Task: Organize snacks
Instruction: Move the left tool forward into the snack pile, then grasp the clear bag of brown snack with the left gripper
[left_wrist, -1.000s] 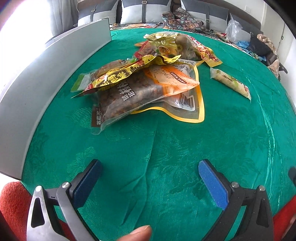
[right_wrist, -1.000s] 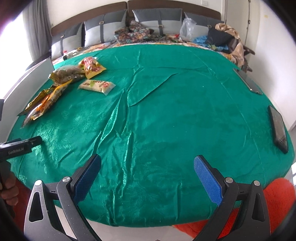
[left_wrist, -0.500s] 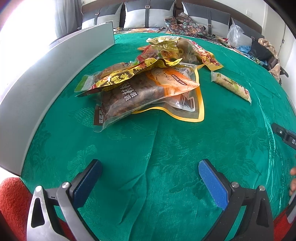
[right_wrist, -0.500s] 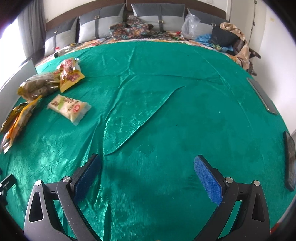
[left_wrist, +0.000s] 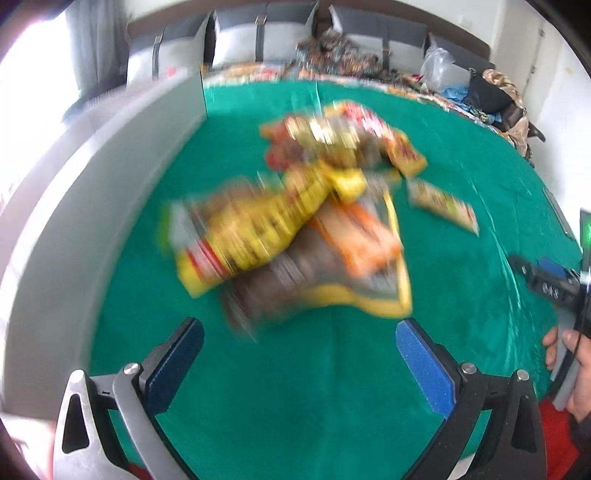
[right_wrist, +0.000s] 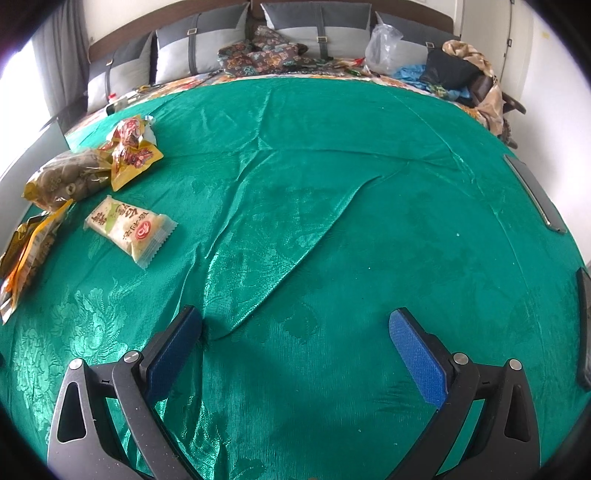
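Green cloth covers my table; the snack pile, blurred, sits near its left edge beside a grey board. My left gripper and right gripper gape wide, empty.

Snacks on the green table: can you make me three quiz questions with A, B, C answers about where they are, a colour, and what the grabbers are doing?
1. Seen from the right gripper, where is the snack pile?
A far left
B far right
C between its fingers

2. What colour is the tablecloth?
A red
B green
C white

3. How is the left gripper?
A shut on a packet
B open, empty
C out of view

Answers: 1 A, packets lie along the left edge. 2 B, shiny green cloth. 3 B, blue pads stand wide apart.
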